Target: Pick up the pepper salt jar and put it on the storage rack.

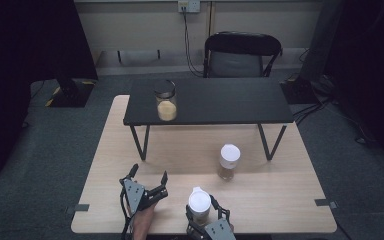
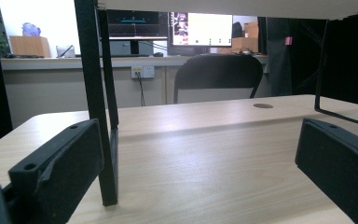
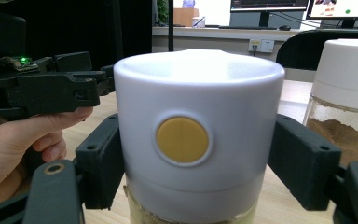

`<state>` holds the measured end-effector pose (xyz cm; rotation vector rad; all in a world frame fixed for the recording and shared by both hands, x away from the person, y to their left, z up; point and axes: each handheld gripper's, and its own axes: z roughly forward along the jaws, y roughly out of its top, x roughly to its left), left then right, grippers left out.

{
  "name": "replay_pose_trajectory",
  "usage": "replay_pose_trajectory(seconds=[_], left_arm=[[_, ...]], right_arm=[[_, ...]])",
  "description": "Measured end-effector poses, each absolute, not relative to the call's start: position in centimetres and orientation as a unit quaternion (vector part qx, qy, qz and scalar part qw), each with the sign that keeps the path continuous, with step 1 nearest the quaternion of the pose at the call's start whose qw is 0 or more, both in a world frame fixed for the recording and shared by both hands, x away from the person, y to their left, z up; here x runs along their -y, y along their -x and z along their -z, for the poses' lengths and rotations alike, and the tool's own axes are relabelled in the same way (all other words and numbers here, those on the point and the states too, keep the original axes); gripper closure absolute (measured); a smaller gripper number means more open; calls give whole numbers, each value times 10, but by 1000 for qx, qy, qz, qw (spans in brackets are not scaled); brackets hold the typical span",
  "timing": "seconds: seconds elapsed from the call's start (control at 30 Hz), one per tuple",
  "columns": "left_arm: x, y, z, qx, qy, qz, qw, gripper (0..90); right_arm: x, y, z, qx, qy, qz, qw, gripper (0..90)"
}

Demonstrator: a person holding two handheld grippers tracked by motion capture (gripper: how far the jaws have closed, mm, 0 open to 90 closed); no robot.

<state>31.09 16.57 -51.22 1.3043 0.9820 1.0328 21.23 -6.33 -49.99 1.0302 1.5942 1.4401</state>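
Note:
A jar with a white lid (image 1: 199,201) and a yellow button (image 3: 182,139) stands near the front edge of the wooden table (image 1: 280,195). My right gripper (image 1: 200,209) is shut on it, both pads (image 3: 100,161) pressing the lid's sides. Up close, that jar (image 3: 198,93) sits between the jaws of the right gripper (image 3: 198,168). My left gripper (image 1: 150,172) rests open to its left, held by a hand (image 3: 23,140). Nothing lies between the wide-apart jaws of the left gripper (image 2: 200,172); bare table (image 2: 205,140) lies ahead of them.
A second white-lidded jar (image 1: 228,161) with brown powder (image 3: 345,135) stands right of centre. A black raised shelf (image 1: 215,100) spans the table's back and carries a glass jar (image 1: 166,105) of yellow grains. Its leg (image 2: 98,102) rises just ahead of the left gripper. A chair (image 1: 240,52) stands behind.

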Motion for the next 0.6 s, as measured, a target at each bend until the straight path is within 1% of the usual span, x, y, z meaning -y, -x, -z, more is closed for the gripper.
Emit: replay_pose_trajectory(seconds=[0.23, 0.33, 0.6], left_arm=[[-166, -311, 512, -418, -555, -440, 568, 4], [-166, -311, 512, -419, -555, -441, 568, 4], [-166, -311, 512, -420, -555, -441, 567, 5]], right_arm=[[62, -213, 503, -625, -403, -558, 368, 266], [61, -214, 503, -627, -401, -557, 369, 291], [61, -214, 504, -627, -400, -558, 367, 296]])
